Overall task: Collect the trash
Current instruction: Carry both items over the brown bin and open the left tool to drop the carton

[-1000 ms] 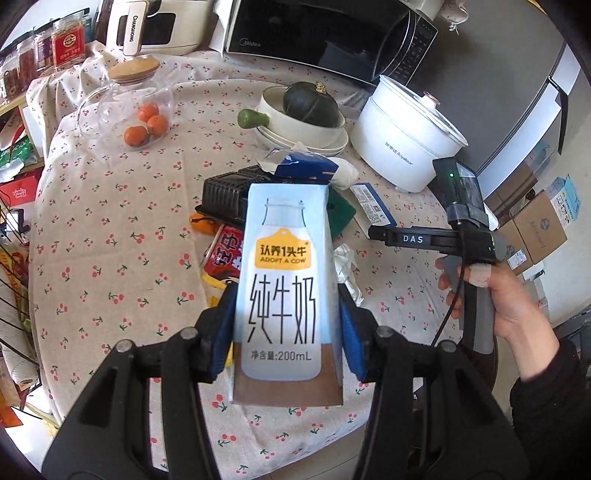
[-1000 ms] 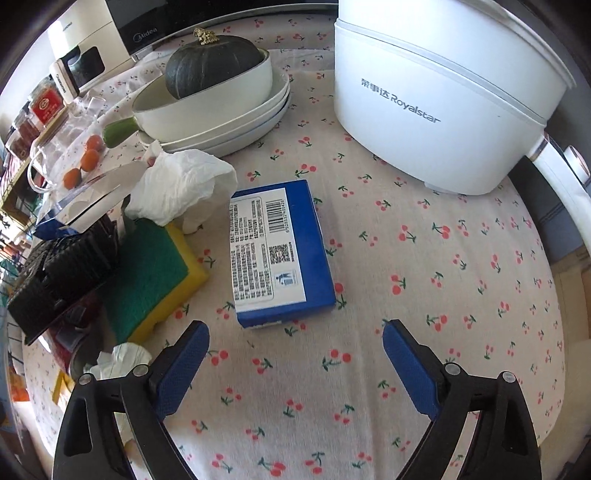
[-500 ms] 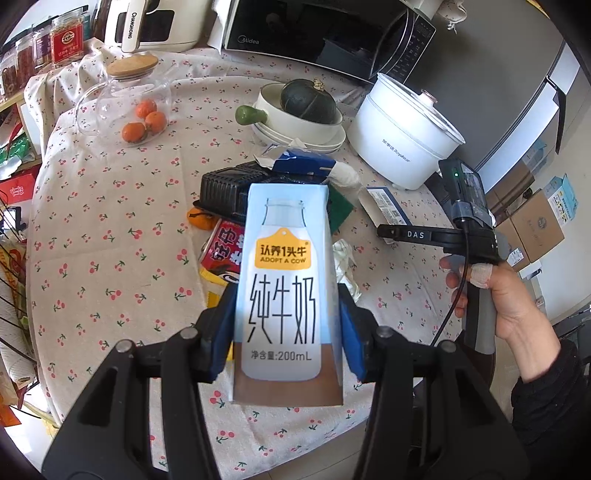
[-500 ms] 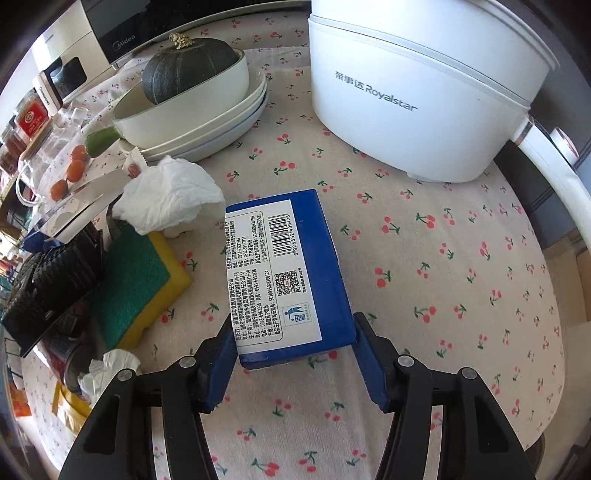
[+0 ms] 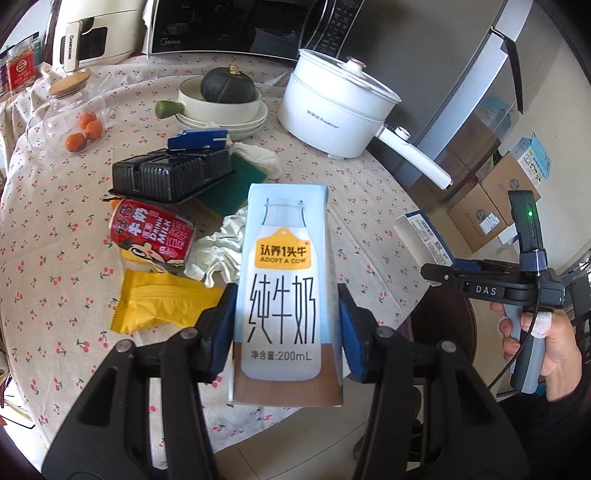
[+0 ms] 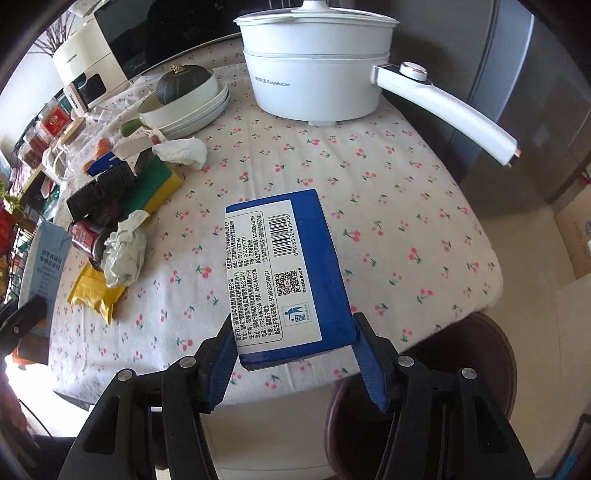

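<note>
A round table (image 6: 424, 206) wears a white cloth with little red cherries. At its far edge stand a black microwave (image 5: 236, 29) and a cream machine (image 5: 92, 37). A tall grey fridge (image 5: 491, 99) is on the right, with brown boxes (image 5: 480, 214) near it on the floor. The floor (image 5: 258, 443) looks pale, maybe tiled. A dark round stool (image 6: 472, 369) sits by the near edge. Daylight is bright.

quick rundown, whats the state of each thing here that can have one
left gripper: jaws shut on the milk carton, held upright
right gripper: jaws shut on the blue box, lifted off the table
white electric pot: lid on
red can: lying on its side
glass jar: cork lid on, lying on its side
tissues: crumpled
</note>
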`<state>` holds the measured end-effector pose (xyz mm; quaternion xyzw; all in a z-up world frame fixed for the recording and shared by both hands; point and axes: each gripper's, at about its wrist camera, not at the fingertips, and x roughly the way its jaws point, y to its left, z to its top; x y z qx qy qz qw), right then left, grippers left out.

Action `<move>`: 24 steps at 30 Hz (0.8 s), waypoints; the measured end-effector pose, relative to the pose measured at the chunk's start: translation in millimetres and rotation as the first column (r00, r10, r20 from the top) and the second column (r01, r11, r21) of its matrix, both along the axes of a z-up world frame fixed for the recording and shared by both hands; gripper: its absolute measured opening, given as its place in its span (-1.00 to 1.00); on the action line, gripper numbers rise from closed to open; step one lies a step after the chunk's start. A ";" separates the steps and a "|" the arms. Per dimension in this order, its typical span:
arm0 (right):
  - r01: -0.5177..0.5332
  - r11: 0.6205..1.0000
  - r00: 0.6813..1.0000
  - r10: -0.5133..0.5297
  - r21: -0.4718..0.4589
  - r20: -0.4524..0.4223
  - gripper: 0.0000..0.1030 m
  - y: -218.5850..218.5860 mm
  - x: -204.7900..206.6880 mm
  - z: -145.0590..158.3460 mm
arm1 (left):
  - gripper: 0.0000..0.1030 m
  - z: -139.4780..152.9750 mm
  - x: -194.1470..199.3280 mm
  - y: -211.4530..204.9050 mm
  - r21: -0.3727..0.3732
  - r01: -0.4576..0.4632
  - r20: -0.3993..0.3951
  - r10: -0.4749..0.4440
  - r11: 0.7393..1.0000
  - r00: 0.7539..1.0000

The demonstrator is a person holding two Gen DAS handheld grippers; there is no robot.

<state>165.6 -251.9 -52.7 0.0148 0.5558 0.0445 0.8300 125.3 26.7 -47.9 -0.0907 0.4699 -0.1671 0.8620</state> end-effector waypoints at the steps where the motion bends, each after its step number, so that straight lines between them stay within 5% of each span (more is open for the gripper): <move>1: 0.009 1.000 1.000 -0.009 -0.002 0.005 0.18 -8.1 -9.9 2.0 | 0.02 -0.3 -3.0 -7.2 0.001 0.012 0.002 -0.012 1.000 1.000; 13: 0.157 0.986 0.987 -0.158 0.050 0.003 0.18 -94.7 -94.8 -15.1 | 0.02 -20.9 -28.4 -99.3 0.027 0.204 -0.024 -0.204 0.979 0.979; 24: 0.262 0.964 0.965 -0.261 0.049 -0.026 0.18 -154.6 -120.3 -29.1 | 0.02 -48.2 -40.1 -219.1 0.020 0.441 -0.070 -0.438 0.897 0.896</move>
